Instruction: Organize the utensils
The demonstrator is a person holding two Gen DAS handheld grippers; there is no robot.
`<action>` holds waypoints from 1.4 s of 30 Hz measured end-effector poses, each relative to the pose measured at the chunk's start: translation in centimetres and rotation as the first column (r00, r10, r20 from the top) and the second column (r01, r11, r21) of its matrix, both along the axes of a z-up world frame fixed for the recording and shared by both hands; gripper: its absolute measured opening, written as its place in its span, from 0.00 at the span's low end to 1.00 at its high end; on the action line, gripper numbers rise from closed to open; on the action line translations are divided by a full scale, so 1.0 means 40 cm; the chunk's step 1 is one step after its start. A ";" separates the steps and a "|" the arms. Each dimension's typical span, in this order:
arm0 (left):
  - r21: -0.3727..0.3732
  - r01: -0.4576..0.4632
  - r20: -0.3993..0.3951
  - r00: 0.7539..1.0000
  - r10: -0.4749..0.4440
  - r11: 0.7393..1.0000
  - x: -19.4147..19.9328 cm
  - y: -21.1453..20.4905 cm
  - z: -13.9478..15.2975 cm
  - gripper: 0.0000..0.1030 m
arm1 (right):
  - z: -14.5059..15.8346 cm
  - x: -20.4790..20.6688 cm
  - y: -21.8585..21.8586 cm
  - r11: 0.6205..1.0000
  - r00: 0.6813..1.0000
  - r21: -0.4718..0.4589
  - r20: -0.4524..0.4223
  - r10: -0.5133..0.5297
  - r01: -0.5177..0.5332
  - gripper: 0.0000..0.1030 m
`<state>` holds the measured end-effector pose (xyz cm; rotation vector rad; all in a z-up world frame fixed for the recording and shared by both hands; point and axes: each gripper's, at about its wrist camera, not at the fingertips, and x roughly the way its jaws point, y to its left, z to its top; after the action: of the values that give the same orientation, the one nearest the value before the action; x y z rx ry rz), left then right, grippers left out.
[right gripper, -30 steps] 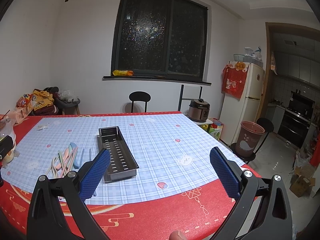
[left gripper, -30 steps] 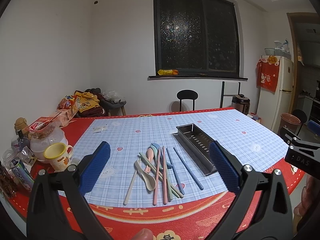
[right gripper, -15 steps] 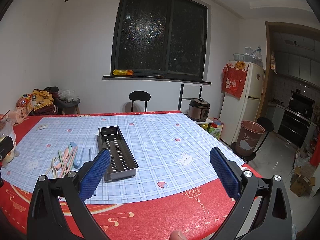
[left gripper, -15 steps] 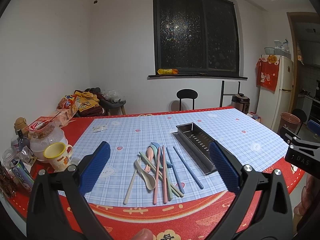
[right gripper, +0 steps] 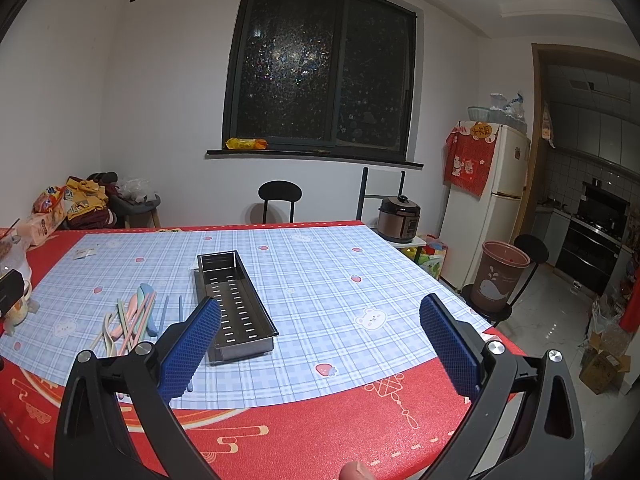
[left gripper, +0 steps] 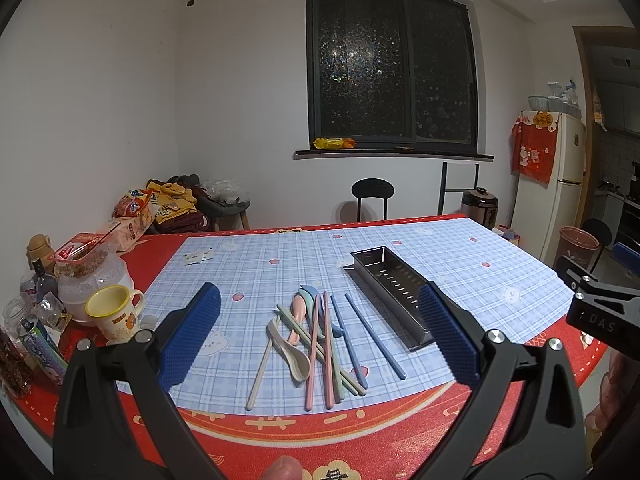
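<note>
No shift since before: tray's (left gripper: 390, 286) near end behind left gripper (left gripper: 320, 340).

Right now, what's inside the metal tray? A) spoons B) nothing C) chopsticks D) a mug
B: the metal tray shows only its bare slotted floor, while the chopsticks and spoons lie loose on the checked cloth to its left; both grippers are open and hold nothing.

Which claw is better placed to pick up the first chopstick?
Probably the left claw: it is open with the utensils between its fingers. The right claw faces bare cloth beside the tray.
</note>
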<state>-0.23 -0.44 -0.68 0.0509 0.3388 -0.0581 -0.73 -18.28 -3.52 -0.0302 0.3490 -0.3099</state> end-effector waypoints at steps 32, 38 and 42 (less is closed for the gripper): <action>-0.148 0.039 -0.304 0.949 -0.083 0.988 0.287 0.283 -0.237 0.95 | -0.278 0.357 0.191 0.853 0.811 0.127 -0.266 0.521 -0.507 0.95; -0.121 -0.037 -0.402 0.916 -0.014 0.992 0.334 0.311 -0.297 0.95 | -0.315 0.385 0.213 0.796 0.736 0.156 -0.311 0.601 -0.585 0.95; -0.107 -0.069 -0.421 0.907 0.018 0.992 0.352 0.328 -0.312 0.95 | -0.323 0.386 0.225 0.797 0.738 0.112 -0.319 0.595 -0.594 0.95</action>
<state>13.87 12.67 -13.18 -0.0903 0.7684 -0.0448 14.71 -9.30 -16.44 -0.1931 0.6636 0.3484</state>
